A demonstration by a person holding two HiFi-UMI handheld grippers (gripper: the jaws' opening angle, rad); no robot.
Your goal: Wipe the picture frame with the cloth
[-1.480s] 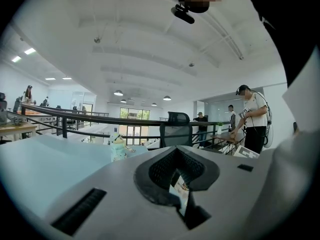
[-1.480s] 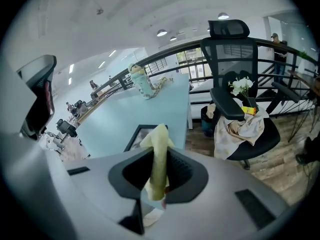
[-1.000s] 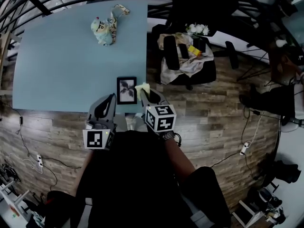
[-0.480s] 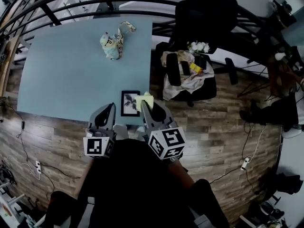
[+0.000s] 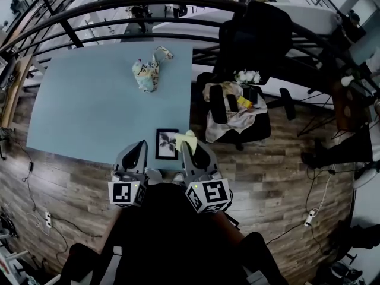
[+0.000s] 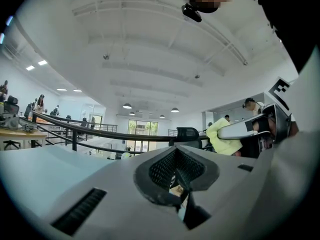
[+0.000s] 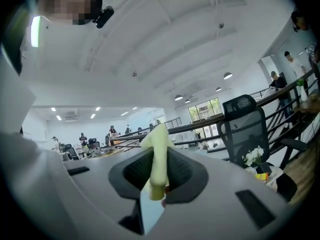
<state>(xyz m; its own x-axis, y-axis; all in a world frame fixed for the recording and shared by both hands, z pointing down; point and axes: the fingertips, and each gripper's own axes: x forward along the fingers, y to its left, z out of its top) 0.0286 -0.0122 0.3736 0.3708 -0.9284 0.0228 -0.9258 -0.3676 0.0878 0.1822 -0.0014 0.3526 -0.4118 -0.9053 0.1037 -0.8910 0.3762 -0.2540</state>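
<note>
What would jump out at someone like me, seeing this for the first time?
Probably the big pale blue table, with a small stuffed toy near its far edge and a black picture frame at the near edge. Right beside the frame, the right gripper pinches a bright yellow cloth between its jaws, while the left gripper hangs shut and empty.

The frame lies at the table edge; the right gripper holds the cloth at its right side.

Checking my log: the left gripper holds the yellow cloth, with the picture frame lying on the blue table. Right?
No: the right gripper holds the yellow cloth, per the right gripper view; the picture frame is on the blue table.
</note>
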